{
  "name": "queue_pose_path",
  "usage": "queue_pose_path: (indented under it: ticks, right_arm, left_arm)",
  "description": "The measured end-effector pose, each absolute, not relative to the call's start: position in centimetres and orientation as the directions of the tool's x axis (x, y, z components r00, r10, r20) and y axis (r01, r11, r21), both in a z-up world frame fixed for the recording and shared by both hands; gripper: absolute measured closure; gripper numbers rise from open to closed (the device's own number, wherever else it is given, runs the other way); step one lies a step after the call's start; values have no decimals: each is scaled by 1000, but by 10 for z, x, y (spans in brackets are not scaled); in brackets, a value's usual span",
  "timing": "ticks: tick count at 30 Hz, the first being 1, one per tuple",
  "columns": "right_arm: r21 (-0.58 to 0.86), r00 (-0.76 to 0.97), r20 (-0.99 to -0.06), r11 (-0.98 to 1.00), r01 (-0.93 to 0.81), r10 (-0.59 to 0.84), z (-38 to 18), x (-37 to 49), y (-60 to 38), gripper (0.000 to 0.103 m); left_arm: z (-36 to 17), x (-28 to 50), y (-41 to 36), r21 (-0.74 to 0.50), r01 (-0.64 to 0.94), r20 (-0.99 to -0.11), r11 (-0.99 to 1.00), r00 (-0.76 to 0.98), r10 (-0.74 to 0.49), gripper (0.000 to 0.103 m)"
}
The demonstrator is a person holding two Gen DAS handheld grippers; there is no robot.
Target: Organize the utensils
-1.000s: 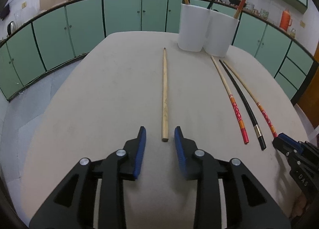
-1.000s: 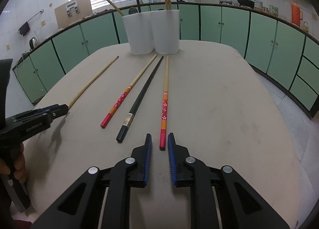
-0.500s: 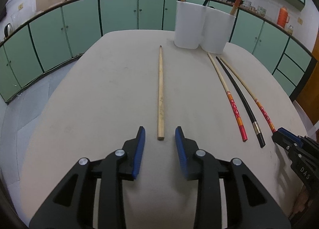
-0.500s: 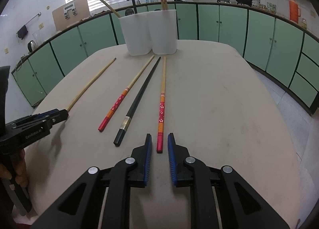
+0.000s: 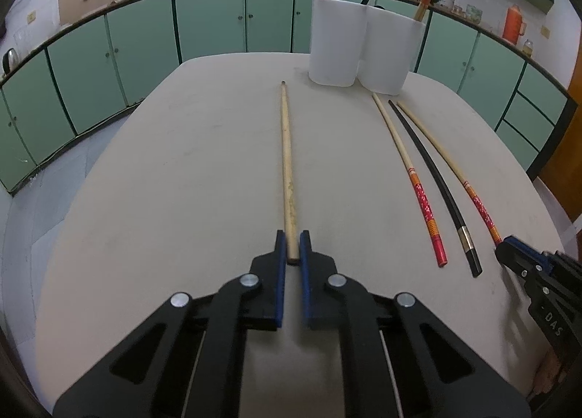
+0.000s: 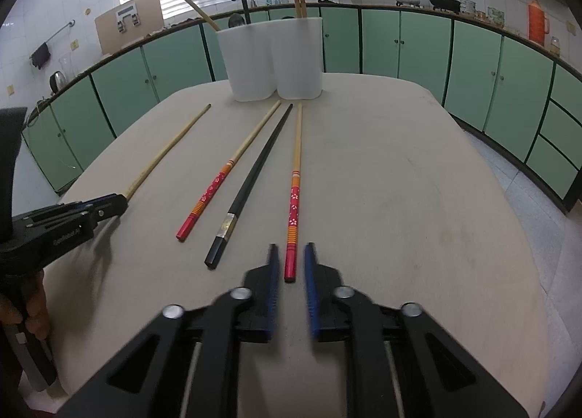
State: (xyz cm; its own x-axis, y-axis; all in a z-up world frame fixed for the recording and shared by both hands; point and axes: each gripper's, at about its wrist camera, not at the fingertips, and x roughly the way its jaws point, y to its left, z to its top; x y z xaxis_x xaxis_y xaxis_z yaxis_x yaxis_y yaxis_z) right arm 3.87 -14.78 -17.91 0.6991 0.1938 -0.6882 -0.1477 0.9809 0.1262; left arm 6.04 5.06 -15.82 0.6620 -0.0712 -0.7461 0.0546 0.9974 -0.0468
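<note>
A plain wooden chopstick (image 5: 287,163) lies on the beige table, pointing at two white holders (image 5: 360,47). My left gripper (image 5: 292,241) is shut on its near end. To the right lie a red-handled chopstick (image 5: 407,174), a black chopstick (image 5: 436,181) and another red-handled chopstick (image 5: 458,178). In the right wrist view, my right gripper (image 6: 291,254) is open, its jaws on either side of the near end of the right red-handled chopstick (image 6: 295,192). The black chopstick (image 6: 251,189), the other red one (image 6: 225,174) and the wooden one (image 6: 167,156) lie to its left.
The white holders (image 6: 272,58) stand at the table's far end with several chopsticks upright in them. Green cabinets ring the room. The table's right edge (image 6: 538,247) drops to the tiled floor. The left gripper (image 6: 72,221) shows at the left.
My left gripper moved forward and closed on the wooden chopstick's end. My right gripper moved forward and opened wider around the red chopstick's end.
</note>
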Motion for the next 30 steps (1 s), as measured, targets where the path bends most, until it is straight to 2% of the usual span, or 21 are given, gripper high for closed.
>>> queue_pose_path:
  ticks: [6,14,22,30]
  right_arm:
    - [135,720,-665,980,-149,201,-172,36,-150,97]
    - [109,790,-584,982,-155,189,-142,30,-156,97]
    - [97,859,-475,982,-163,190,-94,30,-172,97]
    - [160,894,-368,965,-209,255,-33,49,-192,97]
  left_arm:
    - [-144,52,50,-27,59,-703,998,708,-61,97]
    - [-113,39,50,-10,55,-625,998,779,-49,97]
    - [-61,32,45,-14,63,-503,998,862,-62,97]
    - [-10,47,38,-50,105,-403,993,908,-116,97]
